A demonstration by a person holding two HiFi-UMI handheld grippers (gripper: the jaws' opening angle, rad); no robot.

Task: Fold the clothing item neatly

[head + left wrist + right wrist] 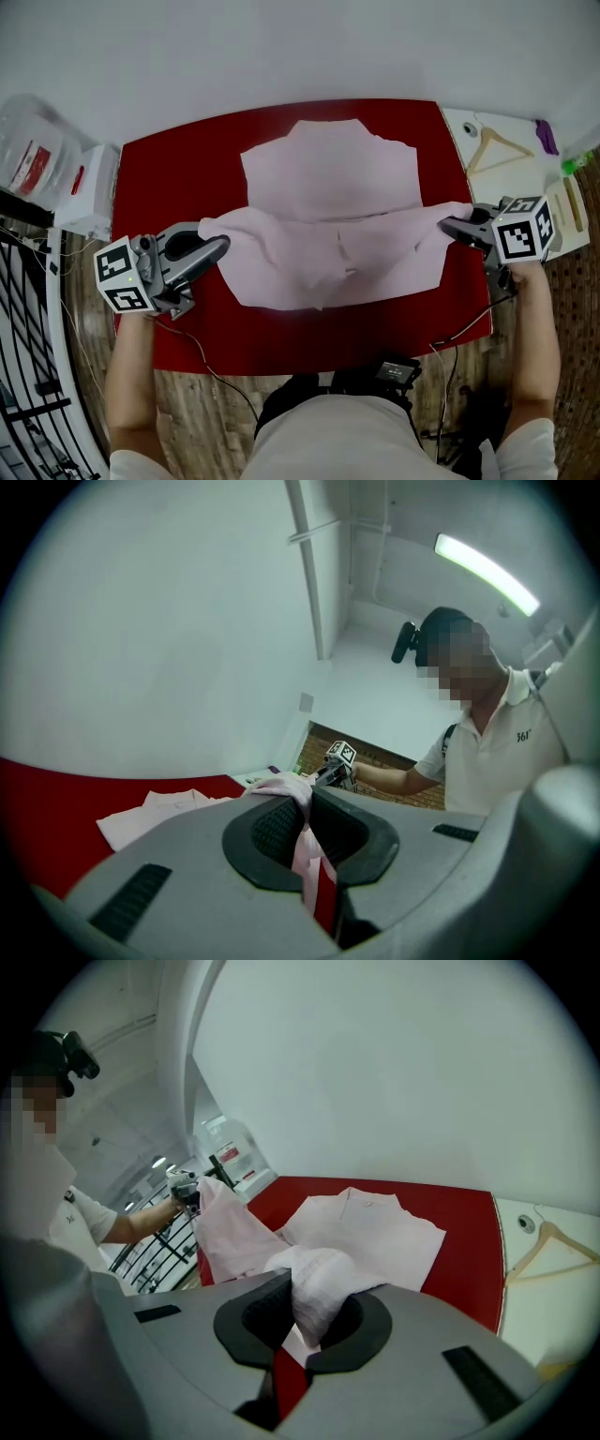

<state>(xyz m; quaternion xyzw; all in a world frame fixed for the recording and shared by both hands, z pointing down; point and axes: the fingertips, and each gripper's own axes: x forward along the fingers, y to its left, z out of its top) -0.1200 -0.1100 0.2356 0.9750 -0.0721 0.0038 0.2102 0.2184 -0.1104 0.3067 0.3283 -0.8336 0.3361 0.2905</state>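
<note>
**Fig.** Pink shirt [328, 178] on red bench [187, 141], mid-fold, head view w/ both gripper views.

(a) Grip. Left gripper [217, 246]: jaws nearly together, pinching a thin fold of the shirt's side edge; the cloth runs up btwn the pads in its own view. Right gripper [446, 225]: jaws likewise almost closed, clamped on a thicker bunched wad of the opposite side edge.

(b) Layout, all w.r.t. the collar [328, 127]. The collar lies flat at the shirt's far end. Both jaws sit on the person's side of the collar, one out to its left, one out to its right, approx. level w/ each other. The edge held btwn them runs crosswise, i.e. at right angles to the shirt's long axis (collar to hem). The flat chest panel fills the space from that edge to the collar. On the side away from the collar, slack cloth sags onto the bench.

(c) Reading. The collar lies straight ahead of the held edge and neither hand is nearer to it. The next move prob. carries both jaws toward the collar together. If one side leads, the fold line would skew.
</note>
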